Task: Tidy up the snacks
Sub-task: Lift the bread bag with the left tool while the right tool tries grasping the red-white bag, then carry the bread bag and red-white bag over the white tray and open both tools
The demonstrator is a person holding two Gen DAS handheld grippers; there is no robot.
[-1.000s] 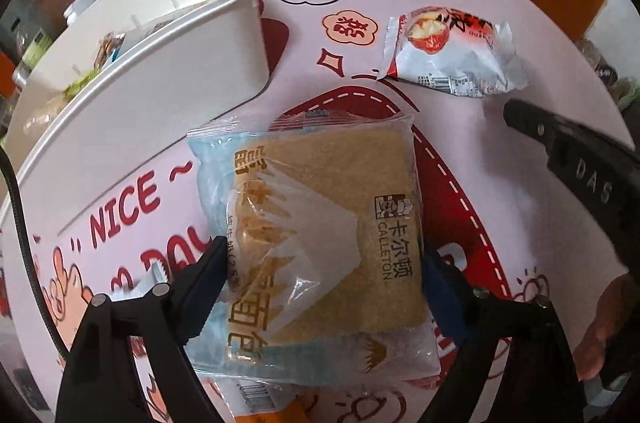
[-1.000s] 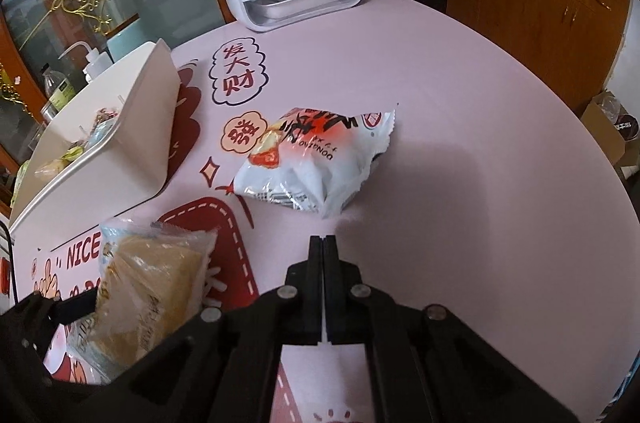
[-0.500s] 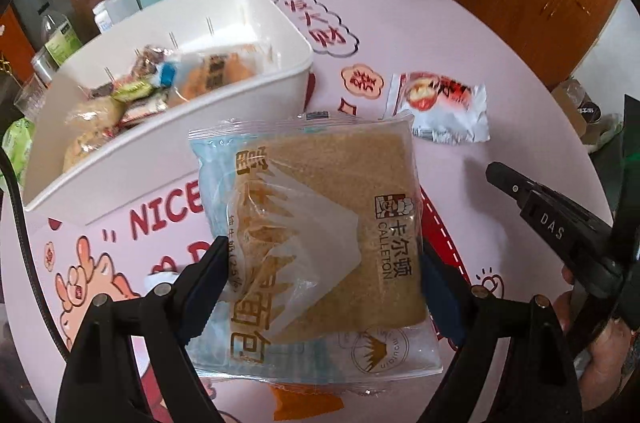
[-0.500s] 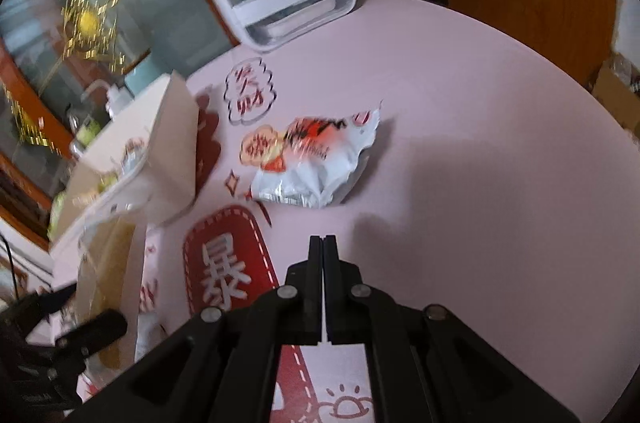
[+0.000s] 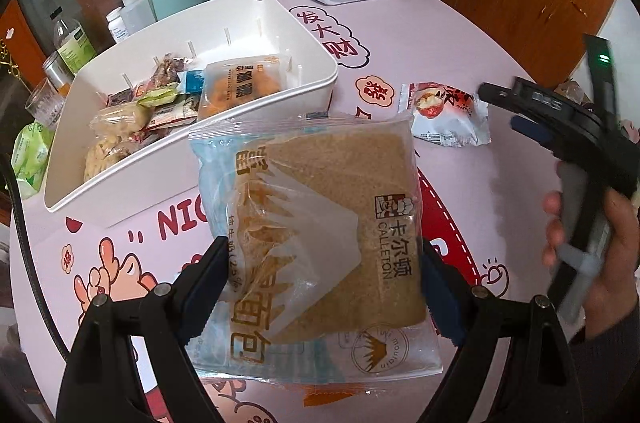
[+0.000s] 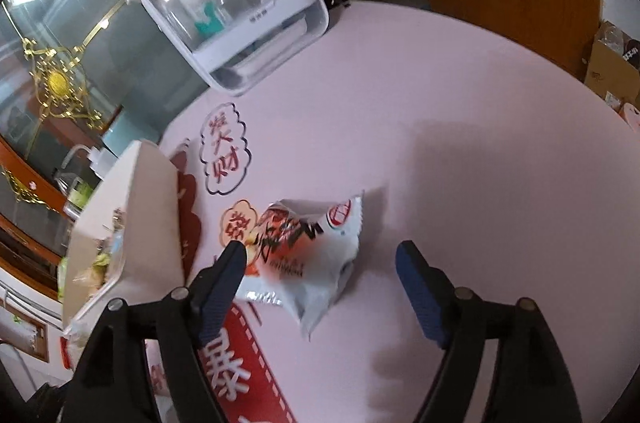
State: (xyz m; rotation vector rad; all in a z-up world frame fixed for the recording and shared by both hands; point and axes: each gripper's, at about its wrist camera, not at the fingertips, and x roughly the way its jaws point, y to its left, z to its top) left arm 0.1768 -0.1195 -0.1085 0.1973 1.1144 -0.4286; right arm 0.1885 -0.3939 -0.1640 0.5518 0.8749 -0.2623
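Holding: left gripper (image 5: pixel 320 259), jaws clamped on a flat clear-wrapped brown bread packet (image 5: pixel 320 223), raised above the pink printed table (image 5: pixel 440 35), just short of the white plastic bin (image 5: pixel 280 103) of assorted snacks. Right gripper (image 6: pixel 320 263), jaws spread, straddling a white-and-red crinkled snack pouch (image 6: pixel 312 263) lying on the table. Step: loading. Next, probably: carry bread over the rim, release; close on pouch.

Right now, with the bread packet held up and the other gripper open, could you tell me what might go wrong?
1. The left gripper pinches the bread packet only by its side edges; the soft film could slip before it reaches the white bin.
2. The bin already holds many snacks, so the large packet may not sit flat.
3. The right gripper is open around the red-and-white snack bag, which could slide away as the fingers close.
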